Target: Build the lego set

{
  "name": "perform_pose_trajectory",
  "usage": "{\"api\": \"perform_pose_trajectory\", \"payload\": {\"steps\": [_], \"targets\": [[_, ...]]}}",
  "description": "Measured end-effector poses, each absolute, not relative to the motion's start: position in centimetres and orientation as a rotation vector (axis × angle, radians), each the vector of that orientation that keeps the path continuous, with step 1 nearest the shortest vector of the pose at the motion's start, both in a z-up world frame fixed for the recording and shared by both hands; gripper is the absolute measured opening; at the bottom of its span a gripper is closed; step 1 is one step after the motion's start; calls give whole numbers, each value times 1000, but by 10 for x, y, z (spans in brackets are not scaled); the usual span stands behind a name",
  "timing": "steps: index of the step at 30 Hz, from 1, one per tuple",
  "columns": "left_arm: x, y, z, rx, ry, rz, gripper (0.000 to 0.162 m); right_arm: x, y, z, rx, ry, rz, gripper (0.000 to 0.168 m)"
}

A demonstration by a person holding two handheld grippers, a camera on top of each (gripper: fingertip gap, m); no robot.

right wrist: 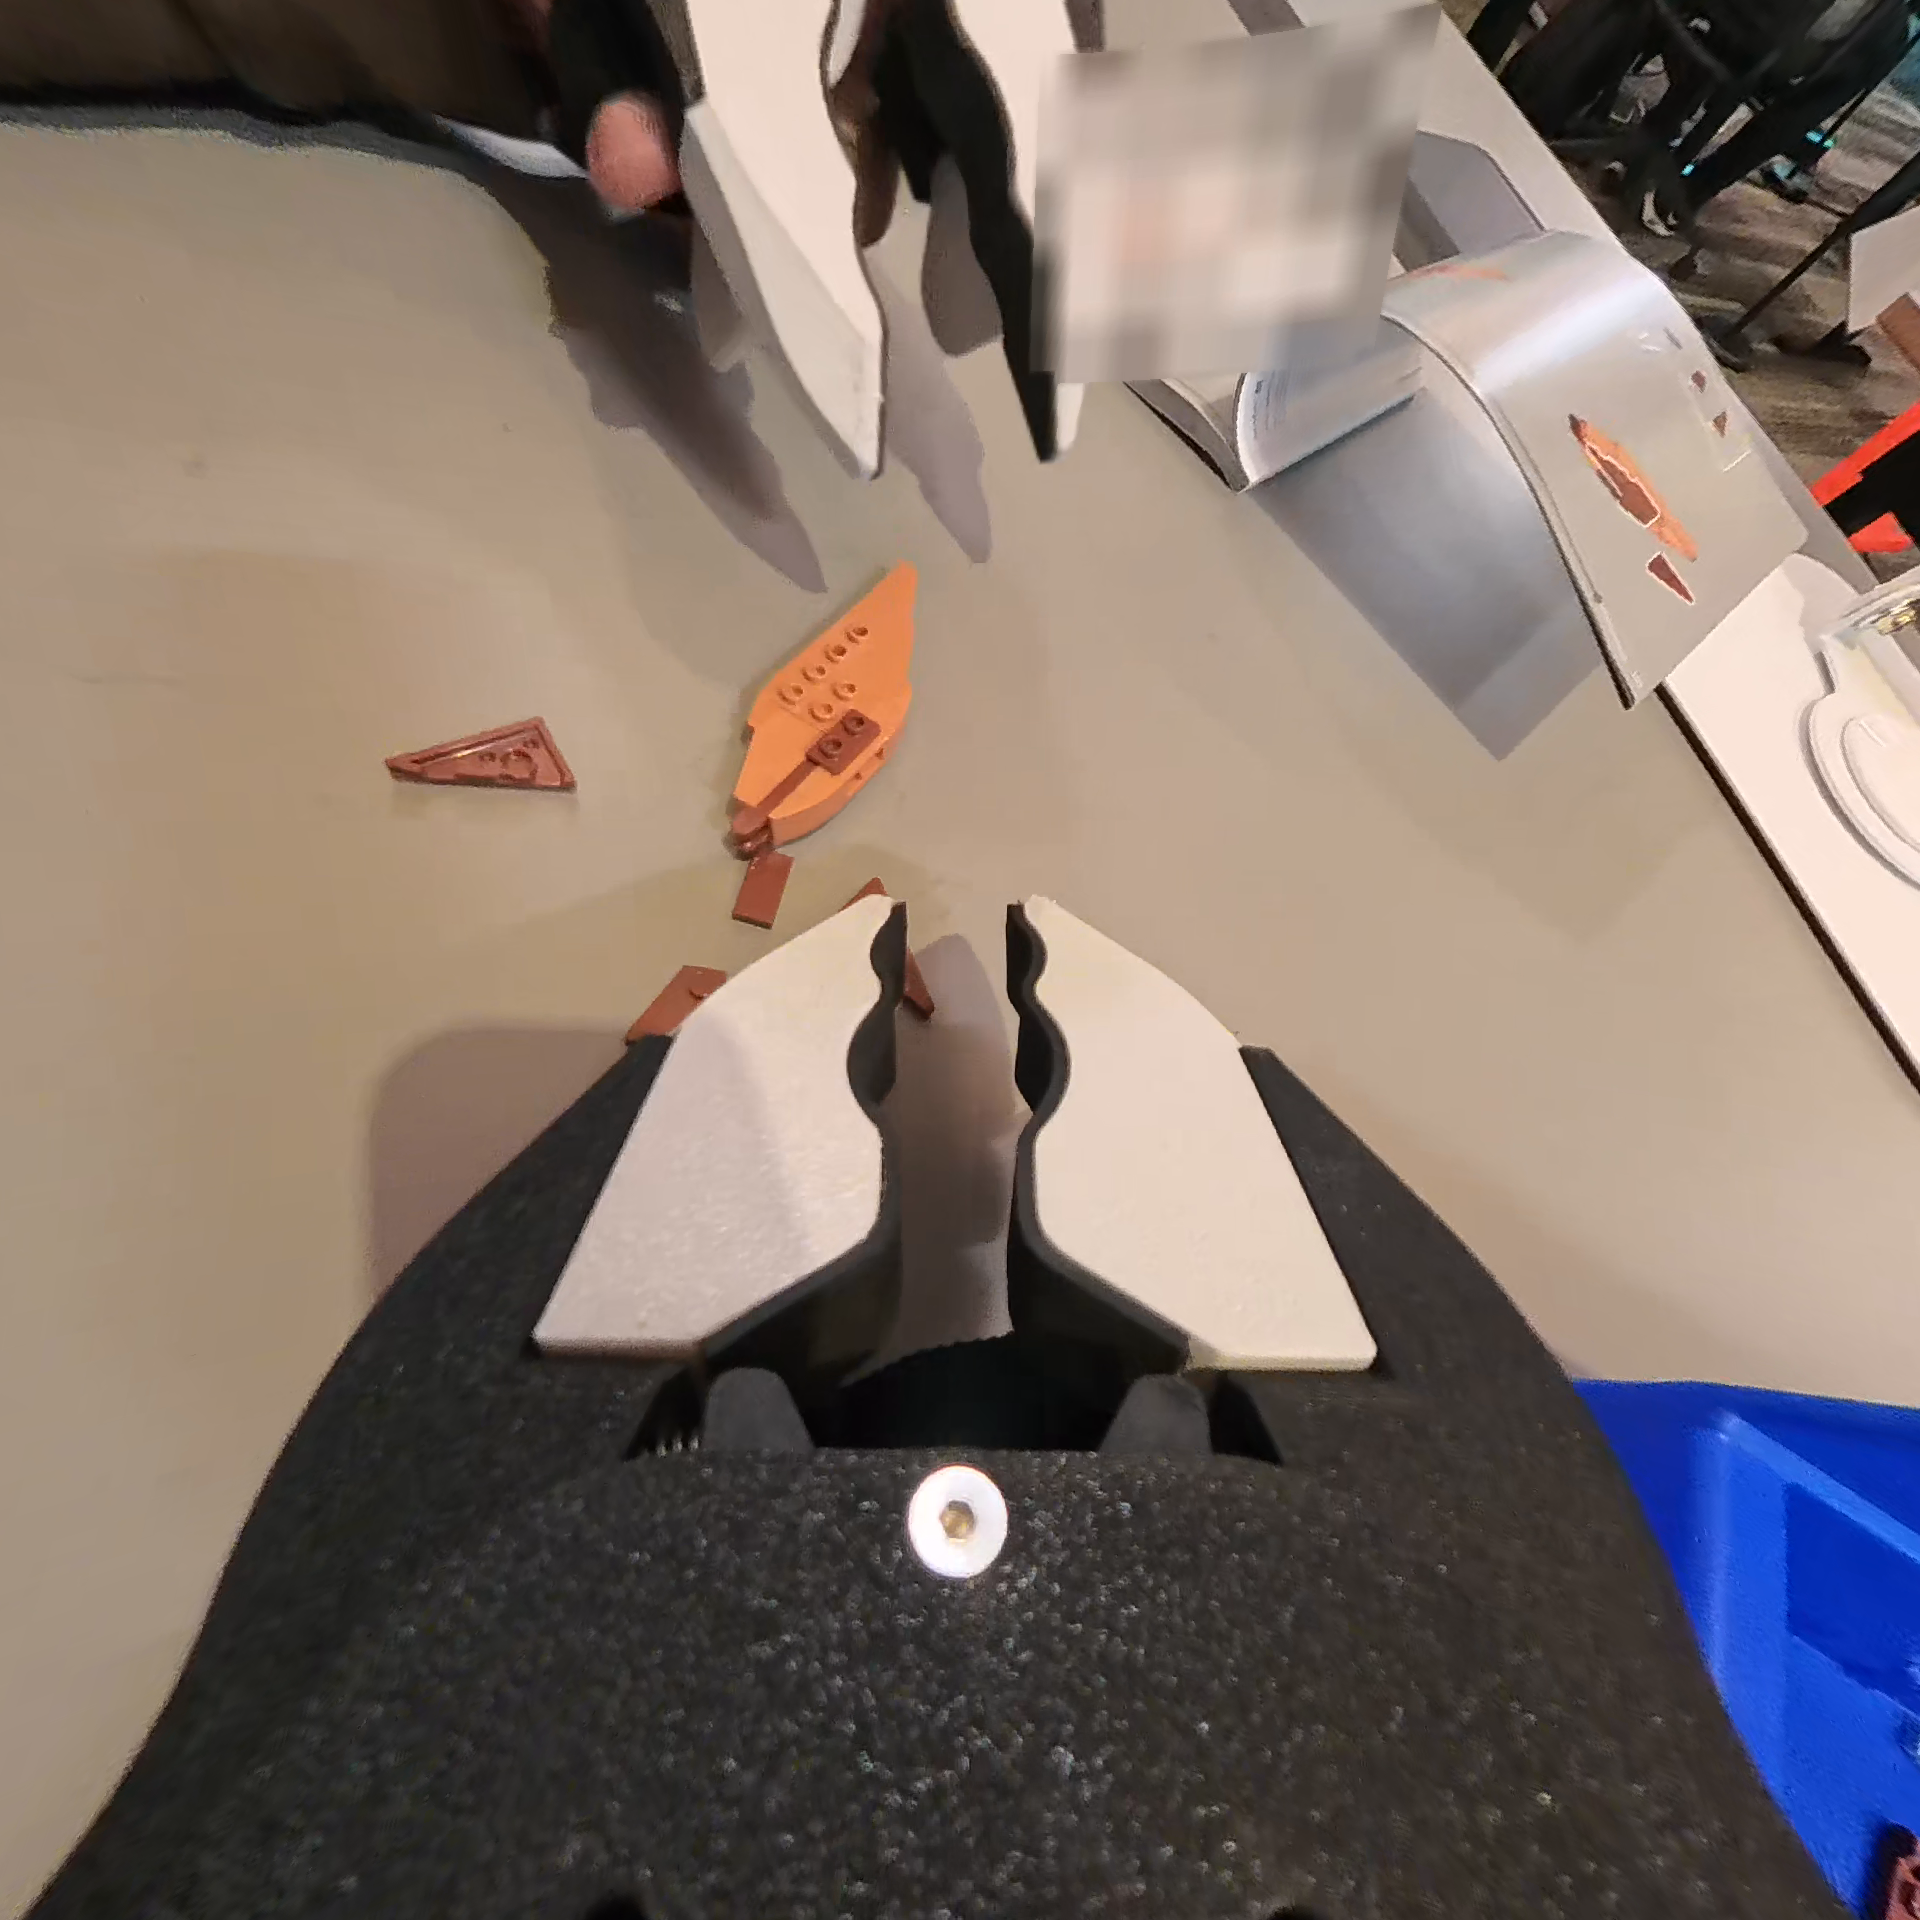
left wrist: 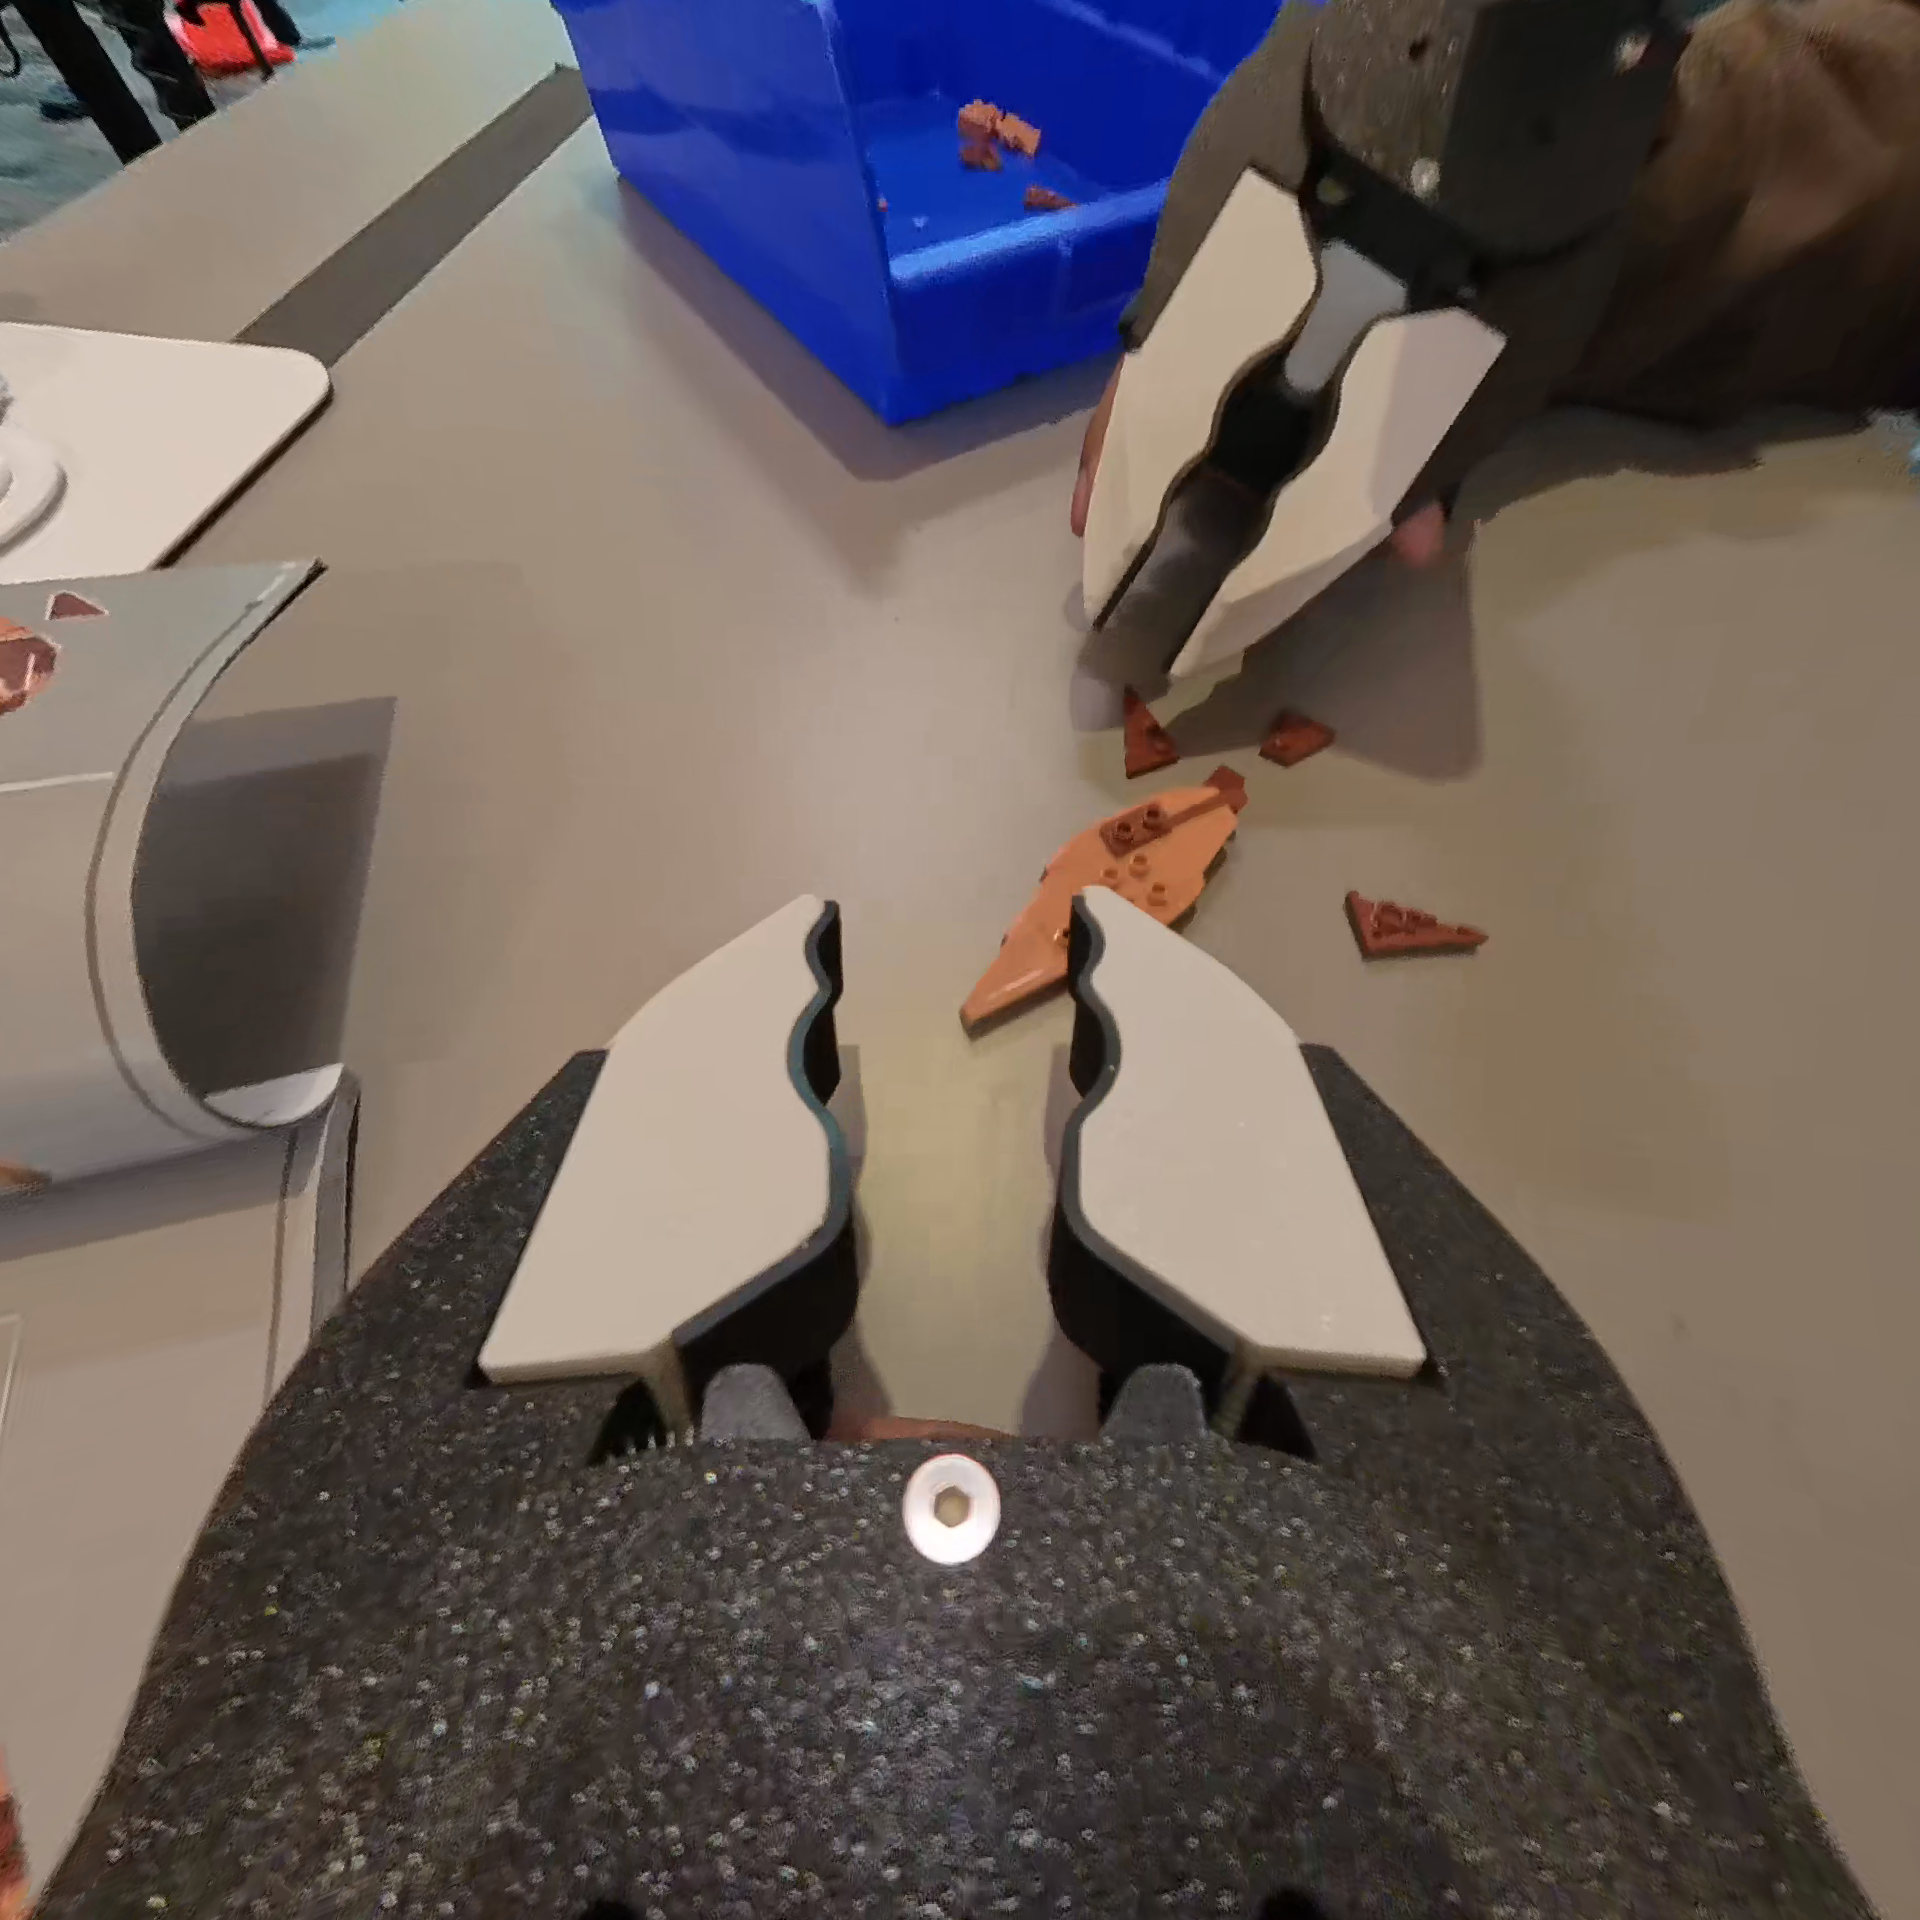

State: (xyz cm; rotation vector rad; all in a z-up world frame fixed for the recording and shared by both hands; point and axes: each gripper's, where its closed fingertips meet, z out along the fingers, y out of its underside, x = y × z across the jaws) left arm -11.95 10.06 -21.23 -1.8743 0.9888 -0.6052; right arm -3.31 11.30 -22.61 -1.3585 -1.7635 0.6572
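Hovering over the grey table [left wrist: 623, 623], both claws are released and hold nothing: the left claw [left wrist: 956, 914] has a wide gap between its fingers and sits just short of the pointed end of the orange leaf-shaped plate [left wrist: 1122, 894], while the right claw [right wrist: 956, 914] is tipped down toward the table with a narrower gap, its tips right at a small dark-brown wedge [left wrist: 1146, 738] that lies partly under its left finger. The orange plate lies flat on the table between the two claws, studs up, already carrying a small dark-brown piece [right wrist: 836, 753] pressed near its blunt end, so the build looks only just begun. Loose brown parts are scattered close around it, probably laid out within easy reach: a long triangle [right wrist: 483, 758] off to one side, a little rectangular tile [right wrist: 762, 888] just beyond the plate's blunt end, and another flat bit [right wrist: 675, 1003] beside the right claw. The blue bin [left wrist: 831, 208] behind holds a few more brown pieces, and an open instruction booklet [right wrist: 1621, 436] lies curled to one side where its pictures can be seen. My guess is the right claw is lining up to pick the wedge, with the left waiting to steady the plate.
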Motion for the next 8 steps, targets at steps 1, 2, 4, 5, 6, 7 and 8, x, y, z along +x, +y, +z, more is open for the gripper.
{"api": "perform_pose_trajectory", "payload": {"steps": [1, 2, 4, 5, 6, 7, 8], "targets": [[-122, 99, -215, -1893, 994, -591, 42, -33, 113, -226, -1363, -1761, 661, 18], [-124, 98, -218, -1910, 998, -587, 42, -33, 114, -226, -1367, -1760, 663, 18], [-123, 96, -222, -1939, 1017, -587, 42, -32, 114, -227, -1376, -1766, 661, 18], [-123, 96, -225, -1953, 1032, -581, 42, -32, 114, -228, -1381, -1770, 658, 18], [-122, 95, -228, -1968, 1050, -569, 42, -32, 114, -229, -1386, -1775, 657, 18], [-121, 94, -232, -1982, 1070, -553, 42, -32, 114, -230, -1391, -1777, 655, 18], [-120, 93, -235, -1991, 1093, -535, 42, -32, 114, -230, -1395, -1776, 656, 18]]}}
